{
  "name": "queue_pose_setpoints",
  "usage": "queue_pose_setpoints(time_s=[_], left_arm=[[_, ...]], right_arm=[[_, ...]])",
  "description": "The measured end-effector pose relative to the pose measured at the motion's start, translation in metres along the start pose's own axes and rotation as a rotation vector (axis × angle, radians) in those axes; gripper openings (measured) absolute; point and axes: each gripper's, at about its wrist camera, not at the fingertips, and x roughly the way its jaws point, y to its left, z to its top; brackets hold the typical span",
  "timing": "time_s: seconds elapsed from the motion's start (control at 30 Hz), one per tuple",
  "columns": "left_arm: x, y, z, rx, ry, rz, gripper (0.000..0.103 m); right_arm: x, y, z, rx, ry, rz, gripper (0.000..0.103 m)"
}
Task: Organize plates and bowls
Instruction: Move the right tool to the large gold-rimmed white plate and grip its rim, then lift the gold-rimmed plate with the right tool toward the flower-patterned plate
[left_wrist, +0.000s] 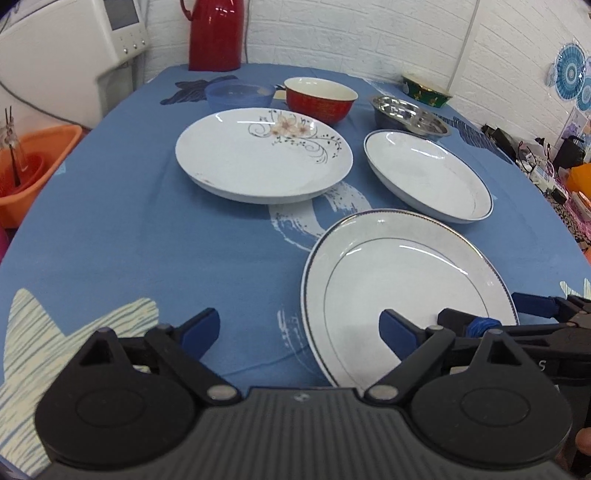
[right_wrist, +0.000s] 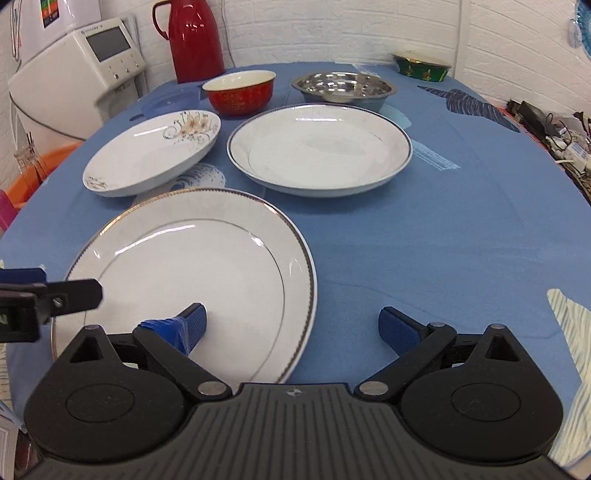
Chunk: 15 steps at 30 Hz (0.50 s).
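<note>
While both tongs sit low over the near edge of the counter (left_wrist: 129, 229), which wears a blue cloth w/ pale shell prints, neither grips anything: the left tongs (left_wrist: 299, 332) are spread wide, released, one blue pad over bare cloth and the other above the near-left part of the white flat plate w/ a dark beaded rim (right_wrist: 192, 273); the right tongs (right_wrist: 291, 325) are likewise released, left pad over that plate's near-right part, right pad over cloth. Whether the pads touch the plate, can't tell. In the right wrist view the left tongs' tip pokes in from the left edge, above the plate's rim. Behind this plate, apart from it, lie two more: a white deep plate w/ flower print (left_wrist: 264, 157) to the left and a white deep plate w/ thin blue rim (right_wrist: 319, 146) to the right, near each other, not touching. Farther back stand a red bowl w/ cream inside (right_wrist: 240, 92), a translucent blue plastic bowl (left_wrist: 238, 94) just left of it, a shiny steel bowl (right_wrist: 343, 88) to the right, and a green bowl w/ gold pattern (right_wrist: 421, 66) at the far right by the white brick wall (left_wrist: 332, 33). A red thermos jug (right_wrist: 194, 40) stands at the far edge. Off the counter's left: a white appliance w/ screen (right_wrist: 88, 62) and an orange plastic tub (left_wrist: 33, 162).
</note>
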Motion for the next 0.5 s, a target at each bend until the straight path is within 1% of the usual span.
queue_pose_setpoints(time_s=[0.03, 0.07, 0.1, 0.23, 0.27, 0.4, 0.5], left_arm=[[0.004, -0.001, 0.001, 0.005, 0.014, -0.012, 0.078], [0.008, -0.001, 0.001, 0.008, 0.028, -0.024, 0.074], [0.008, -0.003, 0.001, 0.025, 0.017, -0.019, 0.073], [0.011, -0.010, 0.000, 0.071, 0.021, -0.008, 0.073], [0.011, -0.012, -0.001, 0.085, 0.019, 0.000, 0.074], [0.013, -0.014, 0.001, 0.084, 0.024, -0.008, 0.070], [0.013, -0.013, 0.003, 0.097, 0.032, -0.019, 0.070]], right_arm=[[0.000, 0.001, 0.001, -0.007, -0.004, -0.001, 0.088], [0.000, 0.000, 0.000, -0.005, -0.008, 0.003, 0.088], [-0.001, 0.000, 0.000, -0.008, -0.016, 0.004, 0.089], [-0.007, -0.003, -0.015, -0.035, -0.103, 0.022, 0.089], [-0.007, -0.003, -0.015, -0.040, -0.106, 0.025, 0.089], [-0.003, 0.003, -0.003, -0.038, -0.059, 0.016, 0.088], [0.001, 0.003, 0.003, -0.078, -0.047, 0.055, 0.088]])
